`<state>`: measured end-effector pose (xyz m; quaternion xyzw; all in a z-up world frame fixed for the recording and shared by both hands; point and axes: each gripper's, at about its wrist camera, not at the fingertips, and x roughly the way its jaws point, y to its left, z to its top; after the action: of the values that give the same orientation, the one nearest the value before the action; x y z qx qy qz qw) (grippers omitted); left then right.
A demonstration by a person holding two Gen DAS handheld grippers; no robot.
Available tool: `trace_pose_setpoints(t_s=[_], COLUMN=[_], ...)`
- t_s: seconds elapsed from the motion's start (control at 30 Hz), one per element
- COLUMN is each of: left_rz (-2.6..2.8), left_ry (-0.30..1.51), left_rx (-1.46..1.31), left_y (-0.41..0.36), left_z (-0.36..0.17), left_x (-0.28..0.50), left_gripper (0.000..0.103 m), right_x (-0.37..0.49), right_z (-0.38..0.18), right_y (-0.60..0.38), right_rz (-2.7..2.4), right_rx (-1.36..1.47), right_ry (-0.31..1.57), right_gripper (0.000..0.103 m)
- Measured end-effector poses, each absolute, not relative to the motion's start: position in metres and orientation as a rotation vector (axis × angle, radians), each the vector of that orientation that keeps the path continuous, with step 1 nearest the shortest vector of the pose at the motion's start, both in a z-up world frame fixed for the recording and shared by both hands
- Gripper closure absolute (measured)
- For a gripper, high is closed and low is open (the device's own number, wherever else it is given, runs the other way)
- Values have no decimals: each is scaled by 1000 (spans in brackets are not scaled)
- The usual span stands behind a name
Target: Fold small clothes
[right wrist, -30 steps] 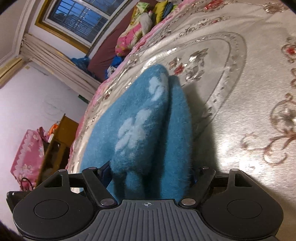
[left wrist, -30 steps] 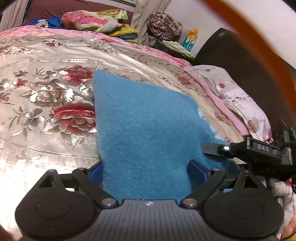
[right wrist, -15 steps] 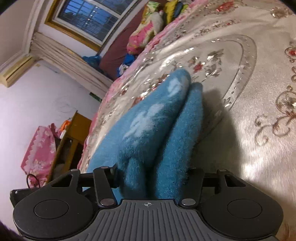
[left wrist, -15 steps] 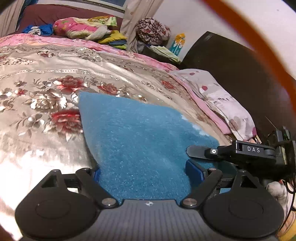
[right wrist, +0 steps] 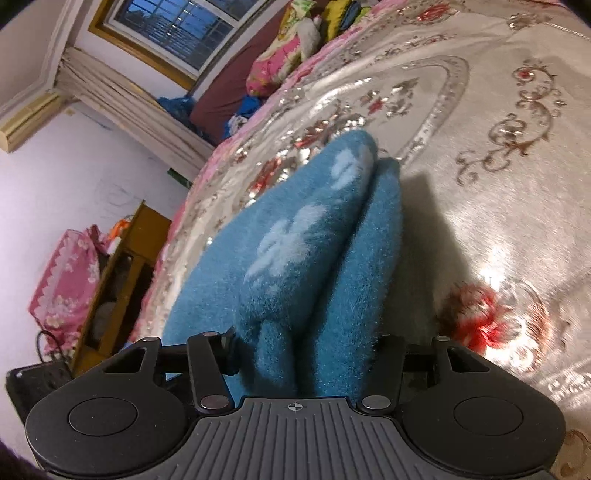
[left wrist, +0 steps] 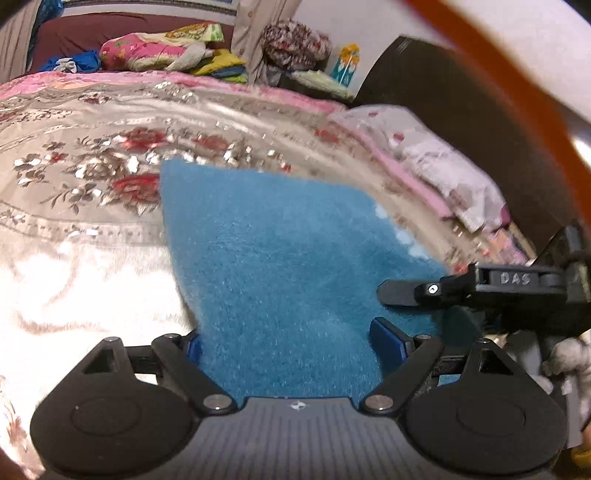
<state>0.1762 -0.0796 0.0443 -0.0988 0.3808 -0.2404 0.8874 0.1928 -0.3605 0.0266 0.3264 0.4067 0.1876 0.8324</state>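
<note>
A fluffy blue garment (left wrist: 280, 266) with pale flower marks lies partly on the floral satin bedspread (left wrist: 81, 184). My left gripper (left wrist: 288, 339) is shut on its near edge, and the cloth fills the gap between the blue pads (left wrist: 388, 336). My right gripper (right wrist: 303, 350) is shut on a bunched, folded part of the same garment (right wrist: 306, 240), which hides its fingertips. The right gripper also shows at the right of the left wrist view (left wrist: 480, 288), beside the garment's right edge.
A pink-patterned pillow (left wrist: 443, 162) lies by the dark headboard (left wrist: 461, 92) at the right. Piled clothes and bedding (left wrist: 162, 51) sit at the far side of the bed. A wooden cabinet (right wrist: 122, 280) stands beside the bed, under a window (right wrist: 177, 22).
Both grippers have drawn back toward the near side of the bed with the garment still held. The cloth now lies lower and flatter over the bedspread.
</note>
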Motion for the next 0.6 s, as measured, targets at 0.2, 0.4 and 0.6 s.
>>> trace_pose_setpoints(t_s=[0.2,0.4,0.6], left_rz=[-467,-427,-382], left_ry=[807,759,702], left_rx=[-179,-130,-119], left_y=[-80,-67,-55], left_z=[37,55,73], left_x=[172,167,179], left_gripper=[13,14,14], right_x=[186,173,162], right_z=[15,45,80], right_y=[-364,-369,-365], right_rz=[342,311,236], right_rx=[696,600,419], right_ry=[885,855,758], right_gripper=[46,45,45])
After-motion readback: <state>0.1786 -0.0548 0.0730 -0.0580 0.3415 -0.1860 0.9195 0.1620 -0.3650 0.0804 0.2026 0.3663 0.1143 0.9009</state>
